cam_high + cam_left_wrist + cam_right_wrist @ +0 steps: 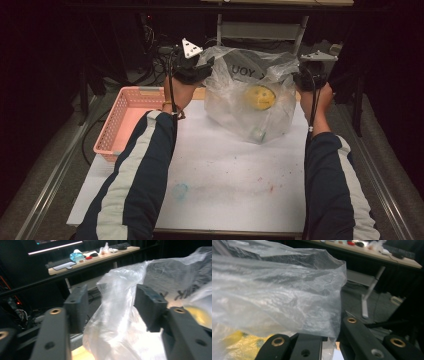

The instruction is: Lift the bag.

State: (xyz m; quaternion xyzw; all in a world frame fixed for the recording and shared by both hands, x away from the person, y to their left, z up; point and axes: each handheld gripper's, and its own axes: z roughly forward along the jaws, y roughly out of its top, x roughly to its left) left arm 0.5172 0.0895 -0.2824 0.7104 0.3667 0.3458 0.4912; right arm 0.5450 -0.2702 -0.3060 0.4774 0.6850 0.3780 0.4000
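A clear plastic bag (235, 107) with a yellow smiley face (259, 97) and dark lettering stands at the back of the white table (225, 170). My left gripper (202, 65) is at the bag's top left corner. In the left gripper view its jaws (112, 300) stand apart, and a crumpled strip of the bag (115, 315) rises between them without being pinched. My right gripper (301, 75) is at the bag's top right corner. In the right gripper view its jaws (329, 337) are shut on the edge of the bag (274, 302), with the yellow print (239, 342) below.
A pink plastic basket (120, 125) sits at the table's left edge, beside my left forearm. A small pale object (257, 134) lies in the bag's bottom. A faint blue stain (180, 191) marks the table near the front. Desk legs and cables stand behind the table.
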